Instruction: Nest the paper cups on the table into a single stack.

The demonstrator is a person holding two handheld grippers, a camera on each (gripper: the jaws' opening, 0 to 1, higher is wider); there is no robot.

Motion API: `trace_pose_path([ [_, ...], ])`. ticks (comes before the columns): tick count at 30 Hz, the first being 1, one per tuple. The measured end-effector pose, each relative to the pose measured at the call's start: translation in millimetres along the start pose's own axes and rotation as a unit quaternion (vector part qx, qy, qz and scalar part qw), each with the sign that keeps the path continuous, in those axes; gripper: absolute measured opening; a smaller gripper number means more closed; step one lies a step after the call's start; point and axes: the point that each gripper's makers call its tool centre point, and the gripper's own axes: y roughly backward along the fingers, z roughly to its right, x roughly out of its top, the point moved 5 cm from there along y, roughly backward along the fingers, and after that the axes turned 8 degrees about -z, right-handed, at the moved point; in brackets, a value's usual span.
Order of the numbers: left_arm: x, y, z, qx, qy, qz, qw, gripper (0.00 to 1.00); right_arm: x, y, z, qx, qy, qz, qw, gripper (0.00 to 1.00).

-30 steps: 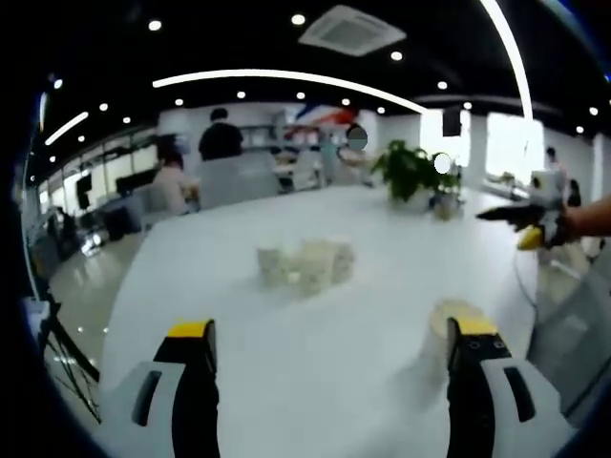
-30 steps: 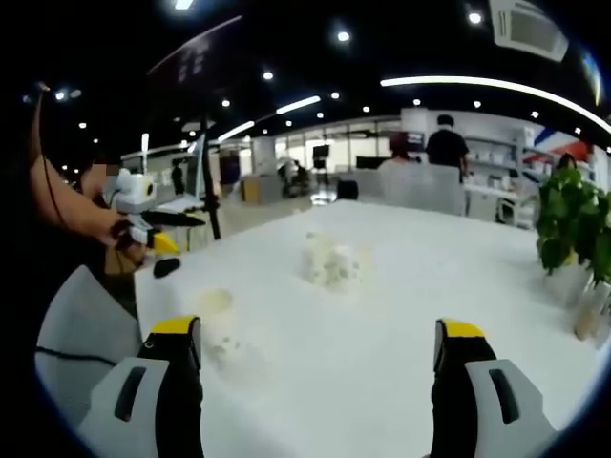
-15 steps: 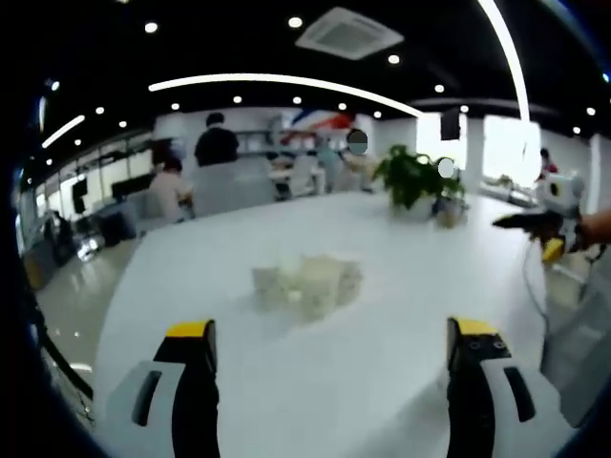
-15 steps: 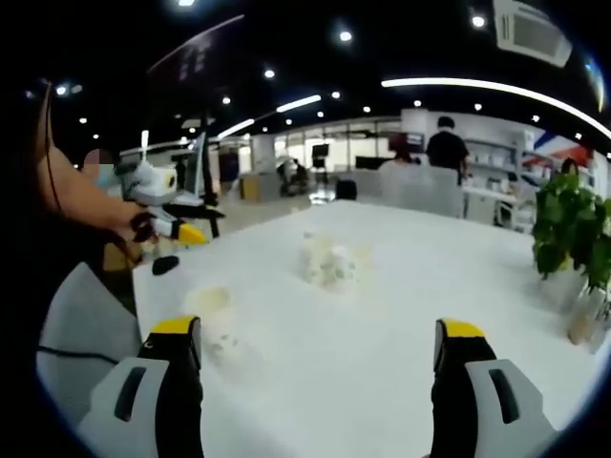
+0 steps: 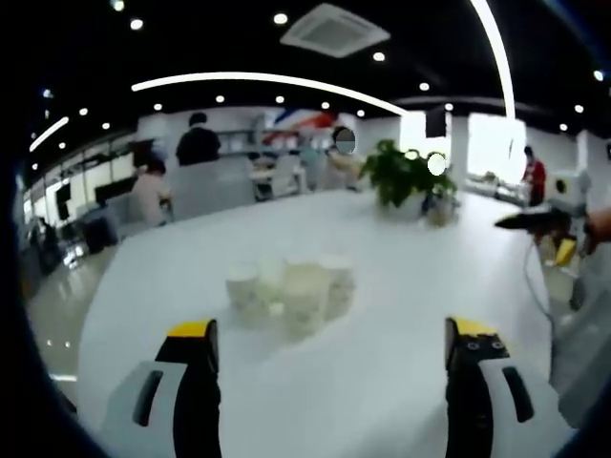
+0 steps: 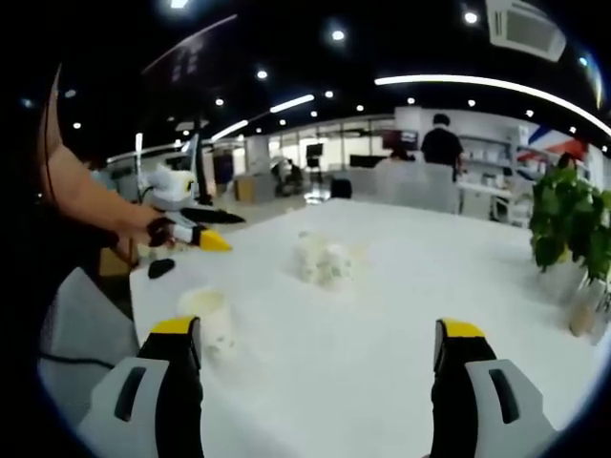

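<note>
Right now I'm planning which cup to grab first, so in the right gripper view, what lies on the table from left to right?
Left gripper → lone paper cup → cluster of paper cups → potted plant.

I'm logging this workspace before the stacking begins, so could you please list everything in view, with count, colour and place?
Paper cups, cluster: blurred, about four, white, grouped mid-table ahead of both claws.
Single paper cup: one, white, upright, apart from the cluster, just beyond the right claw's left-hand jaw in the right gripper view.
Table: one, white, large, under everything.
Potted plant: at least one, green, far table edge.
Small dark object: one, black, table edge near the left claw; too blurred to identify.
People: several, seated or standing in the office beyond the table.
Left claw: yellow-tipped, jaws apart, holding nothing.
Right claw: yellow-tipped, jaws apart, holding nothing.
</note>
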Motion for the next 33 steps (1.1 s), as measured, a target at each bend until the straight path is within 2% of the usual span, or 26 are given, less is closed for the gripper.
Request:
trace_pose_path([
  [5,-2.6,-14.5,-2.9,-0.003,0.005,0.001,1.0000,0.93,-1.6,0.4,3.1,-0.005,-0.002,-0.002,1.0000,1.00],
  [10,-6.9,-32.1,-6.7,-0.008,0.002,0.002,1.0000,0.94,-5.0,0.4,0.9,-0.007,0.004,-0.007,0.9999,1.00],
  [13,-7.1,-37.7,-6.5,-0.012,0.000,0.004,0.9999,0.89,-6.4,1.2,1.4,-0.010,0.000,-0.007,0.9999,0.99],
  [15,-5.7,-41.6,-6.2,-0.009,-0.006,0.007,0.9999,0.89,-6.5,2.0,1.5,-0.012,-0.007,-0.007,0.9999,0.99],
  [26,-1.2,-70.0,-11.7,-0.018,-0.020,-0.005,0.9996,0.85,-8.0,4.3,0.2,-0.010,-0.007,-0.014,0.9998,0.99],
  [30,-0.3,-77.9,-3.9,-0.021,-0.034,-0.013,0.9991,0.81,-11.6,5.4,3.8,-0.013,-0.011,-0.018,0.9997,0.99],
  [33,0.0,-83.8,-12.3,-0.022,-0.039,-0.016,0.9988,0.80,-13.9,3.6,4.9,-0.013,-0.011,-0.021,0.9996,0.99],
])
